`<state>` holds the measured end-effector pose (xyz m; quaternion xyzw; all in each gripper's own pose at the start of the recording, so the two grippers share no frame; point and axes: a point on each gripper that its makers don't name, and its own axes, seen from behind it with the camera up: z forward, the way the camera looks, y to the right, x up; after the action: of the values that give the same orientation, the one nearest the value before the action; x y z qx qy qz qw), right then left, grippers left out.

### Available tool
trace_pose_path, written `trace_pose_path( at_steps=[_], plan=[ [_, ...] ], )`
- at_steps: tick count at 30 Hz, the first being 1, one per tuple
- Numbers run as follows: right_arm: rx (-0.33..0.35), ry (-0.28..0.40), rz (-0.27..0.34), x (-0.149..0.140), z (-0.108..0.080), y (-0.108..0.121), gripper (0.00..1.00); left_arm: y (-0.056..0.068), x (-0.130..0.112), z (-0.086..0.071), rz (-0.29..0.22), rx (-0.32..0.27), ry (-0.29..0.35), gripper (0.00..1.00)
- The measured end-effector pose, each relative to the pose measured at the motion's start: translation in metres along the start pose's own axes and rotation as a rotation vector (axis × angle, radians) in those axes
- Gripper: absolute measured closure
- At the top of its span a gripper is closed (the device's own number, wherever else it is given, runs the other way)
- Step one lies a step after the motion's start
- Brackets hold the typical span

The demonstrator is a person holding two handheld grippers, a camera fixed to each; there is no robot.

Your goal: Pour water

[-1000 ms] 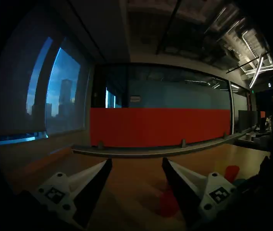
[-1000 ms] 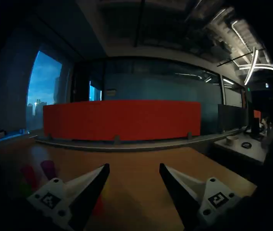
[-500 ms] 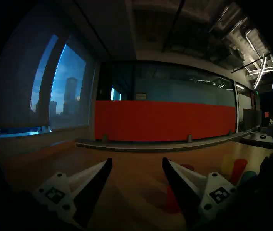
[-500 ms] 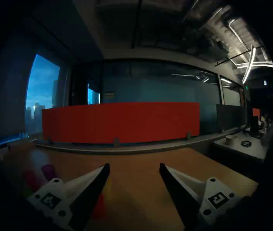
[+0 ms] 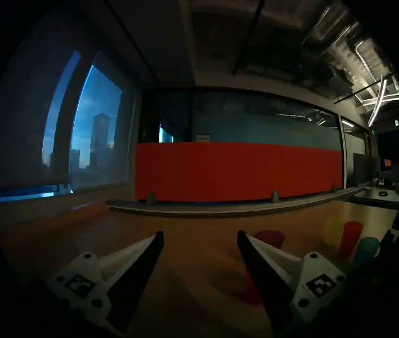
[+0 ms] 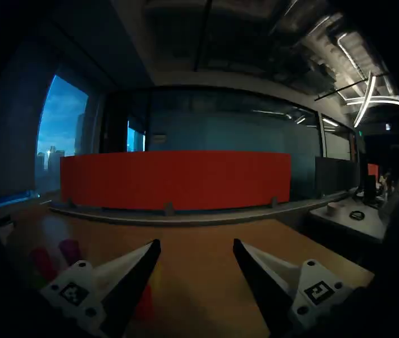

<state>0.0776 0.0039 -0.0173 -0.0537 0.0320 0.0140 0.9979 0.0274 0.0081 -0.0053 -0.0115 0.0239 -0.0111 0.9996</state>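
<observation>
One tall window (image 5: 95, 141) takes up the left wall in the left gripper view, with city towers outside. It also shows at the left edge of the right gripper view (image 6: 61, 141). Room lighting is dim.

Next in size is the red partition panel (image 5: 238, 172), which runs along the rear edge of the surface, w/ dark glass above it. The right gripper view shows it too (image 6: 176, 180).

The wooden surface (image 5: 199, 265) lies under both tools and carries all the cups. In the right gripper view (image 6: 199, 281) a lighter side desk (image 6: 348, 219) stands to its right, w/ small items on top that are too small to ID.

The left hand-held gripper (image 5: 199, 233) is spread wide, fingers well apart, nothing between them. It is above the surface and level w/ it.

The right hand-held gripper (image 6: 196, 241) is also spread wide, w/ nothing between the fingers.

Cups, left gripper view:
- The dark red cup (image 5: 268, 239) stands upright, partly hidden behind the right-side finger.
- The yellow cup (image 5: 333, 231), tall red cup (image 5: 350, 239) and teal cup (image 5: 366, 250) stand close together near the right edge.

Cups, right gripper view:
- The pinkish-red cup (image 6: 43, 263) and purple cup (image 6: 71, 250) stand side by side at far left.
- A red item (image 6: 144, 299) sits behind the left-side finger, too blurred to ID.

Cup contents cannot be told.
</observation>
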Motion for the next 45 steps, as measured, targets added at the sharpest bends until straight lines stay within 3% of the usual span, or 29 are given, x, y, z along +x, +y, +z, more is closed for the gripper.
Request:
trace_pose_path(
  at_steps=[6, 17, 45],
  plan=[
    [-0.004, -0.004, 0.002, 0.001, 0.0, 0.001, 0.0, -0.003, -0.009, 0.001, -0.022, -0.004, -0.013, 0.04],
    [0.003, -0.006, -0.007, 0.002, 0.002, -0.004, 0.0, -0.004, -0.022, 0.003, -0.013, -0.002, -0.04, 0.04],
    [0.015, -0.007, -0.011, 0.001, 0.003, -0.008, 0.0, -0.007, -0.026, 0.003, 0.021, 0.018, -0.047, 0.04]
  ],
)
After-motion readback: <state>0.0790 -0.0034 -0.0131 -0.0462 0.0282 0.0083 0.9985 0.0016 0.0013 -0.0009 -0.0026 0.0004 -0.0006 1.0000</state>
